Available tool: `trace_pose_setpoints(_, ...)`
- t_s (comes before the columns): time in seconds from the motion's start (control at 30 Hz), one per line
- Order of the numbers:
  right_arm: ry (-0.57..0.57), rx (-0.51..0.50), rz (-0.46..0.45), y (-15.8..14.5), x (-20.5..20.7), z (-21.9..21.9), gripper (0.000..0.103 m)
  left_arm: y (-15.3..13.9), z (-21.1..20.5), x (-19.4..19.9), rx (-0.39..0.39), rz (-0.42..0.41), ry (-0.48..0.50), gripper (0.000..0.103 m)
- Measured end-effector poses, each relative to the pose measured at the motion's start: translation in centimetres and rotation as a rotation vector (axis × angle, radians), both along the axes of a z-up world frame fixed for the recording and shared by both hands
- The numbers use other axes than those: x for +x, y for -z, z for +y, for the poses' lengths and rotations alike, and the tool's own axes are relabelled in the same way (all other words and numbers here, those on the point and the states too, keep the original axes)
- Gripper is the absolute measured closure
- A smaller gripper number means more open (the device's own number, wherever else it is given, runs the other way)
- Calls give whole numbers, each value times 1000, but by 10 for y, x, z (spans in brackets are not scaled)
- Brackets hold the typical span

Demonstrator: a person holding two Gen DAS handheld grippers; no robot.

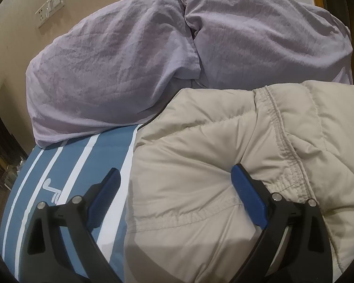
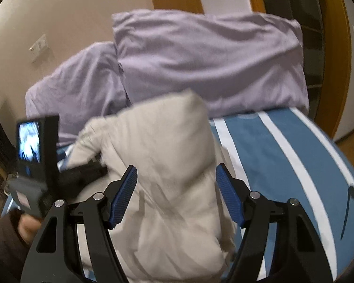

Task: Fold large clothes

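Note:
A beige puffy jacket lies bunched on a bed with a blue and white striped sheet. My left gripper stands wide open at the jacket's left edge, with one finger over the sheet and the other on the fabric near a stitched seam. In the right wrist view, a blurred mound of the jacket rises between and beyond the fingers of my right gripper. Both blue ribbed pads show bare, so nothing is pinched. The left tool's lit screen and the hand holding it appear at the left.
Two lilac pillows lean against the wall at the head of the bed. A wall socket plate is on the left, and a wooden door frame and floor are beyond the bed's right edge.

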State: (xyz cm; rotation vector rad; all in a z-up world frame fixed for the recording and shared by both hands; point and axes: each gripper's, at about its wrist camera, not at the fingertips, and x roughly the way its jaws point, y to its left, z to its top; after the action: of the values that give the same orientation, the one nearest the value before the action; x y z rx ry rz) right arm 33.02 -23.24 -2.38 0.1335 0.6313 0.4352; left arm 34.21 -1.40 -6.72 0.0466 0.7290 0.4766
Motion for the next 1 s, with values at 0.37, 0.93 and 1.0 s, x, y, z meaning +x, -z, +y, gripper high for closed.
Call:
trace_pose_setpoints(0.37, 39, -84, -11, -26, 75, 56, 32, 2, 2, -3, -25, -22, 1, 7)
trace_pose_setpoints(0.93, 134, -130, 141, 35, 120, 58, 32, 0, 1, -5, -50, -47, 16, 8)
trace_pose_setpoints(1.0, 145, -125, 157, 43, 121, 57, 32, -1, 1, -7, -55, -56, 20, 8)
